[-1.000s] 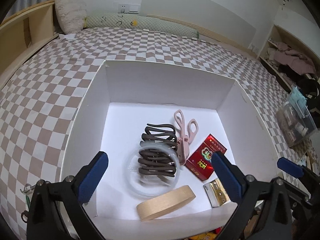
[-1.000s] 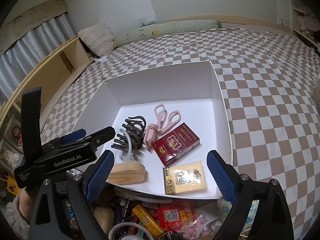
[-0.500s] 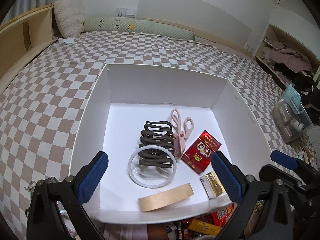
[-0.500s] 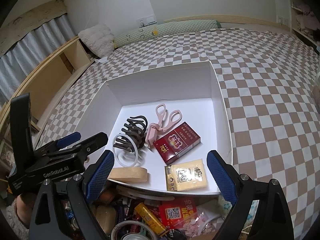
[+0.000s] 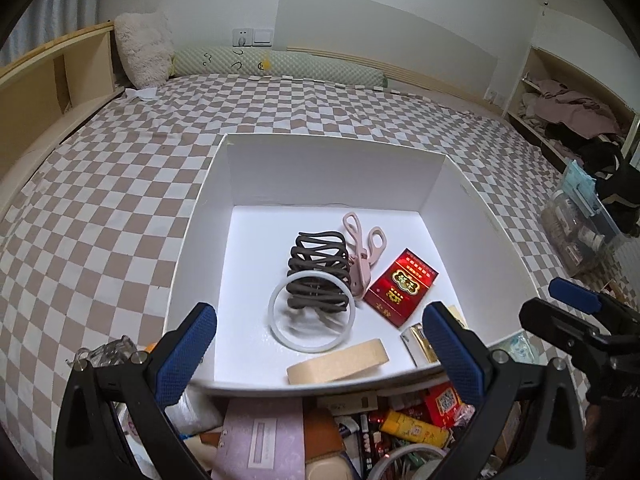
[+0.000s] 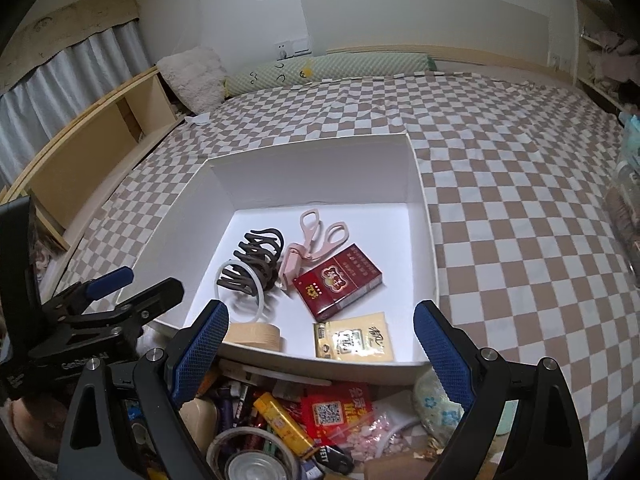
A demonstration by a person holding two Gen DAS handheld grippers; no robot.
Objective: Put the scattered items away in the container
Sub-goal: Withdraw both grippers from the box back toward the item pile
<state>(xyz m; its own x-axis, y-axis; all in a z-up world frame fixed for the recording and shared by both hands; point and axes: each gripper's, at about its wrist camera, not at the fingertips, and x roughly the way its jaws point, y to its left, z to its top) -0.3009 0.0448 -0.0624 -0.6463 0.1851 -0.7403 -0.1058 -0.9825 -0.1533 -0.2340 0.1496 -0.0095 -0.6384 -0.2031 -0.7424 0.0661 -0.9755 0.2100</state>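
A white open box (image 5: 304,168) (image 6: 424,216) sits on the checkered bed. Inside lie a brown hair claw (image 5: 320,272) (image 6: 256,260), a white ring (image 5: 312,340), pink scissors (image 5: 362,248) (image 6: 320,236), a red pack (image 5: 402,286) (image 6: 338,282), a tape roll (image 5: 338,362) (image 6: 256,334) and a gold sachet (image 6: 354,340). My left gripper (image 5: 320,356) is open and empty above the box's near edge. My right gripper (image 6: 320,344) is open and empty, to the right of the left one. A heap of loose items (image 6: 288,420) (image 5: 360,432) lies below both grippers.
The checkered bedspread (image 5: 120,200) surrounds the box. A wooden shelf (image 6: 80,152) runs along the left, a green bolster (image 5: 280,64) and fluffy pillow (image 5: 142,52) at the head. A clear bin (image 5: 580,232) and clothes shelves (image 5: 560,112) stand at right.
Both grippers have pulled back from the box toward the near side, so the heap of loose items now shows beneath them. Both stay open and empty.
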